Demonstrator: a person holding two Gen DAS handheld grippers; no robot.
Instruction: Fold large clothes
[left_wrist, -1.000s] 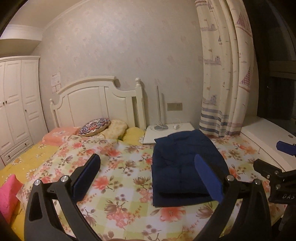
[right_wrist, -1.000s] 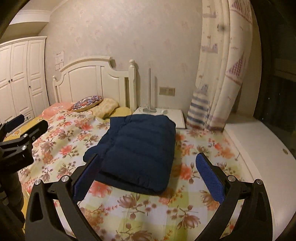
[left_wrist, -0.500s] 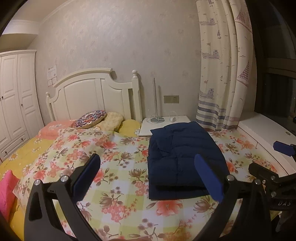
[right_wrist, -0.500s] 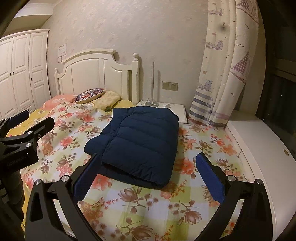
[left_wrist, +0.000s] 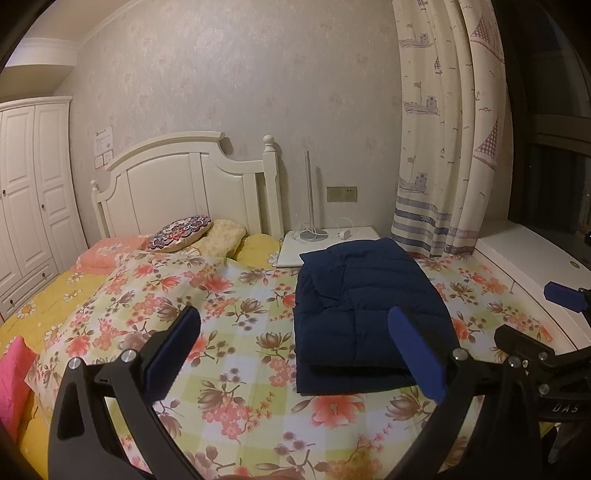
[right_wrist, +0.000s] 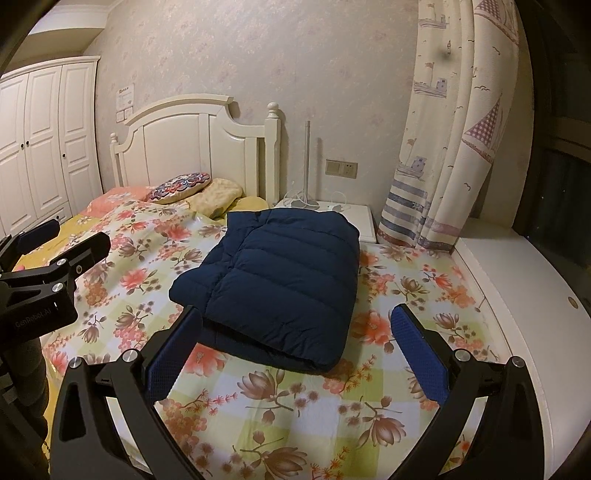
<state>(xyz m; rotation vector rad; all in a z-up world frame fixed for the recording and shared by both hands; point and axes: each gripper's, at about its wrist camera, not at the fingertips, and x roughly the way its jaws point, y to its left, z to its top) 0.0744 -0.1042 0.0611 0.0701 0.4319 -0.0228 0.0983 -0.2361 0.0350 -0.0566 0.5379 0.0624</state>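
Covering the bed, the floral quilt carries the navy padded jacket at far right, already folded into a compact stack. Left gripper and right gripper hang released, empty; folding looks finished.

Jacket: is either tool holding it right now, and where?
Nothing held. Left tool and right tool are both open and empty; the folded navy jacket lies free on the floral bedspread.

A cream-painted wooden headboard stands against the pale mottled wallpapered wall. White panelled wardrobe doors fill the left; a sailboat-printed curtain hangs beside a dark window. Warm, dim light.
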